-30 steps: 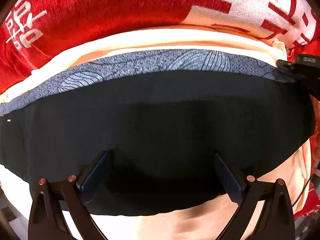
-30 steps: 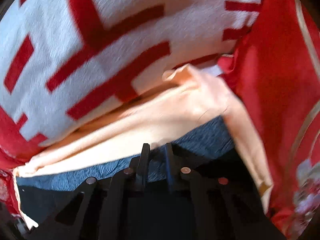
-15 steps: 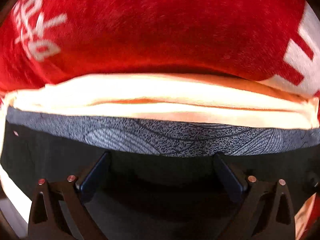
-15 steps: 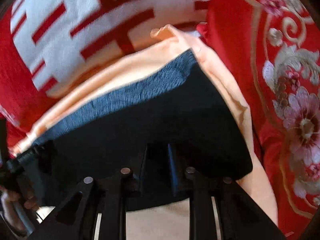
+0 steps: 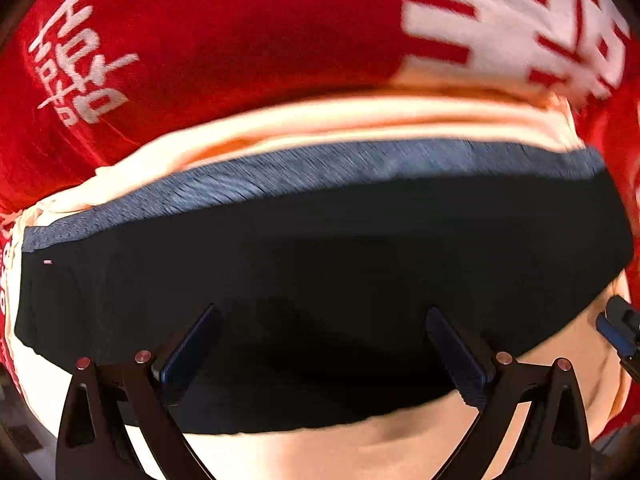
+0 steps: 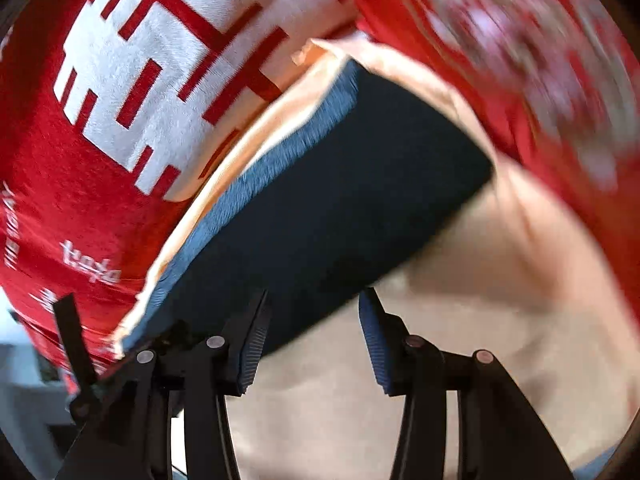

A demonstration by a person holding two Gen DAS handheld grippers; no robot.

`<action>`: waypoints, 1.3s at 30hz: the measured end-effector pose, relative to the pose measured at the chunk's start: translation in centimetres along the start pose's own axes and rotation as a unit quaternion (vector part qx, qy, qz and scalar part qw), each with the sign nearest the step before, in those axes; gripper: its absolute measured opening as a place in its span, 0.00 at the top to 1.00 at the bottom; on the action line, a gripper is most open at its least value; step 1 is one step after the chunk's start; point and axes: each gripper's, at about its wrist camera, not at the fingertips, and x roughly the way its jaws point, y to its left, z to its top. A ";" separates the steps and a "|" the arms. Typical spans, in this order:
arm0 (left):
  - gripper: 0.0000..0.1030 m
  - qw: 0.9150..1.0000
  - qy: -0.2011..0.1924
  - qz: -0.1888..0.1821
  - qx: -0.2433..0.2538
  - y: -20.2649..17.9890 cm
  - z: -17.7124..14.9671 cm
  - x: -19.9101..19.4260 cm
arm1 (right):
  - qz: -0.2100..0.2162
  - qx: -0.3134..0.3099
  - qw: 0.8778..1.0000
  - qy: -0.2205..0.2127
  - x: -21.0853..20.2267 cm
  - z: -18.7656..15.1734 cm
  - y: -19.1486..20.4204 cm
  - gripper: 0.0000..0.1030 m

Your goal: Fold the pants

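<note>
Broadly, left to right, with the pants as the landmark:

Blanket: a red blanket (image 5: 240, 40) with white characters lay beyond the far edge of the pants, on the left and across the back.

Cloth: a peach cloth (image 5: 360, 120) lay under the pants, showing as a band past the waistband and again at the near edge.

Pants: dark pants (image 5: 320, 272) lay flat as a folded wide block on the peach cloth, with a grey-blue patterned waistband (image 5: 320, 164) along the far edge. In the right wrist view the pants (image 6: 340, 200) ran on a slant, the waistband on their left side.

Left gripper: the left gripper (image 5: 320, 344) hung over the near half of the pants, its fingers spread wide and clasping nothing.

Right gripper: the right gripper (image 6: 312, 336) sat at the near right edge of the pants, its fingers parted and empty, the left finger (image 6: 252, 344) over the dark fabric and the other over the peach cloth. Its tip (image 5: 618, 330) showed just beside the pants' right end in the left wrist view.
</note>
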 end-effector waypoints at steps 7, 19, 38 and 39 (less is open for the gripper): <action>0.00 1.000 0.007 -0.017 -0.024 -1.3 -1.2 2.5 | 0.073 0.108 0.990 -0.048 0.2 -2.7 -3.4 0.52; 0.00 1.000 -0.002 -0.003 -0.010 -1.1 -1.6 2.2 | 0.100 0.059 0.988 -0.102 0.3 0.2 -2.1 0.50; 0.00 1.000 -0.005 -0.001 -0.010 -2.6 -2.0 1.3 | 0.171 0.121 0.970 -0.121 2.4 1.4 -5.3 0.53; 0.00 1.000 -0.004 -0.003 -0.010 -2.3 -2.0 1.4 | 0.170 0.121 0.971 -0.121 2.6 1.6 -5.0 0.53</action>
